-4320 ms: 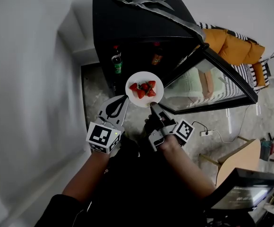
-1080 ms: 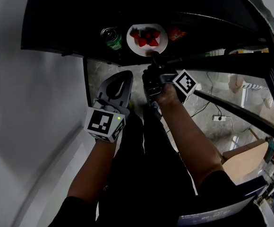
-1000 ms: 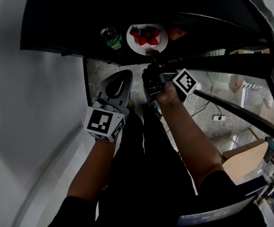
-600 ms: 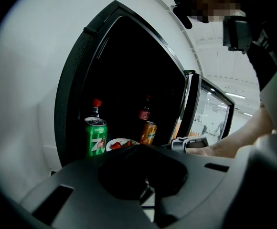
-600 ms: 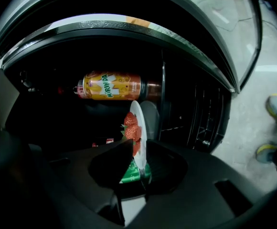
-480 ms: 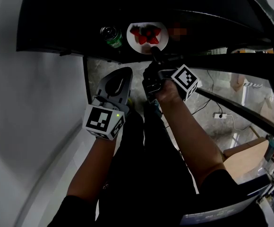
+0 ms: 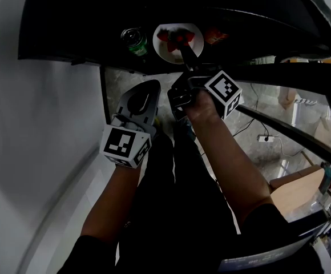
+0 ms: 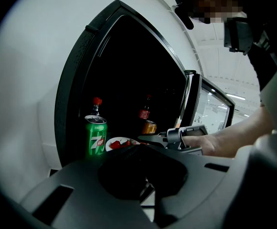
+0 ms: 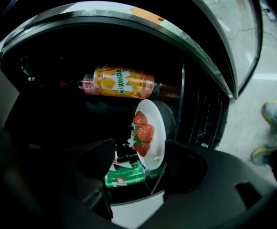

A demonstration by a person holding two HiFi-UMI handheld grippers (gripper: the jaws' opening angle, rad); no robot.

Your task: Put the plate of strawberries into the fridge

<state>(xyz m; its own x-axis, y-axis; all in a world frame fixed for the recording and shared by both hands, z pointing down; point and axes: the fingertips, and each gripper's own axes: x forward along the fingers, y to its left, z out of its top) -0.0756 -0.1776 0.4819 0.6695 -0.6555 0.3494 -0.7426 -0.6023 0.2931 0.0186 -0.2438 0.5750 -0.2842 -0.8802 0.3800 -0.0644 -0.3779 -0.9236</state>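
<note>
White plate (image 9: pixel 159 128) — red strawberries (image 9: pixel 143 132), in open fridge (image 7: pixel 68 30)

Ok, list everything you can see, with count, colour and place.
fridge: one, black, open, ahead.
fridge door: one, glass, black-framed, swung open at right.
plate: one, white, set down inside the fridge.
strawberries: several, red, on the plate.
green can: one, green, left of the plate.
orange can: one, orange, right of the plate.
bottles: two, dark, one red-capped behind the green can, one red-labelled behind the orange can.
left gripper: one, grey, shut and empty, outside the fridge.
right gripper: one, dark, jaws just been opening, now apart with the plate's rim between them.
</note>
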